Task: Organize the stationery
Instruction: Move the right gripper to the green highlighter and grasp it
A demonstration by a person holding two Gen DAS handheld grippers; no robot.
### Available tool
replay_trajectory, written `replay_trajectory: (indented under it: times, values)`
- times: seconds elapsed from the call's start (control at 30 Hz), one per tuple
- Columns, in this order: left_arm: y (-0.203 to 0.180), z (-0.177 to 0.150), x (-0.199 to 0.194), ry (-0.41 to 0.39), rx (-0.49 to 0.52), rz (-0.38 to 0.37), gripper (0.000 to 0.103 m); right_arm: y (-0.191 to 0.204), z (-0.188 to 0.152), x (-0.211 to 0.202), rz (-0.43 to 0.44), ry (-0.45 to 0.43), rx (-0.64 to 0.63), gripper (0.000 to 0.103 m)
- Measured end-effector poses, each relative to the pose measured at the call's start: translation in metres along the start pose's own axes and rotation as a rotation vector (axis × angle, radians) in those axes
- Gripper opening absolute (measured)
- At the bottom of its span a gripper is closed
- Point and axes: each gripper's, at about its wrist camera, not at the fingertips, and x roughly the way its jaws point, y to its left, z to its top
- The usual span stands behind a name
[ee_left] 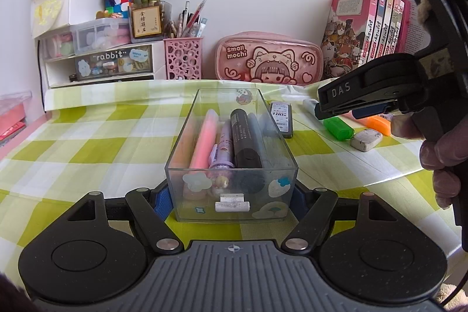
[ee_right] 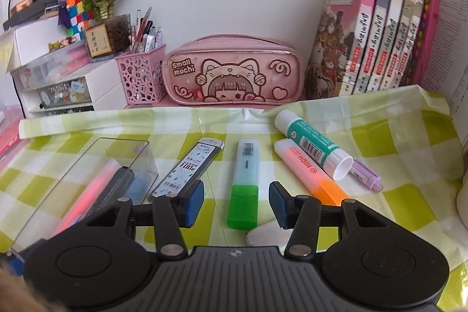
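Two grippers work the desk: the left gripper [ee_left: 232, 196] clamps the clear box [ee_left: 231, 142] of pens, while the right gripper [ee_right: 236, 202] hangs with jaws apart, empty, over the green highlighter [ee_right: 245, 184] on the checked cloth [ee_right: 87, 133]. Next, likely: descend, pinch it.

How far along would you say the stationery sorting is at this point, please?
Partly done. The clear box already holds a pink highlighter, a purple pen and a black marker. The left gripper clamps the box; the right gripper is open over the green highlighter. Still on the cloth: lead case, orange highlighter, glue stick, eraser.
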Motion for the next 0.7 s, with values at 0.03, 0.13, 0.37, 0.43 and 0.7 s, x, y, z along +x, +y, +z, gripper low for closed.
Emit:
replay_trajectory:
  times: [0.03,0.13,0.37,0.43,0.7]
  values:
    - [0.0,0.0,0.0,0.0,0.0,0.0,0.073,0.002,0.001,0.003,-0.008,0.004,-0.023,0.066]
    - [0.0,0.0,0.0,0.0,0.0,0.0,0.073,0.002,0.003,0.012,-0.028,0.028,-0.045,0.063]
    - [0.0,0.0,0.0,0.0,0.0,0.0,0.073,-0.002,-0.004,0.019,-0.002,0.068,-0.029,0.057]
    - [0.0,0.0,0.0,0.0,0.0,0.0,0.073,-0.003,-0.003,0.017,0.011,0.079,-0.022,0.056]
    - [0.0,0.0,0.0,0.0,0.0,0.001,0.073,-0.007,-0.005,-0.003,0.058,0.121,0.046,0.056]
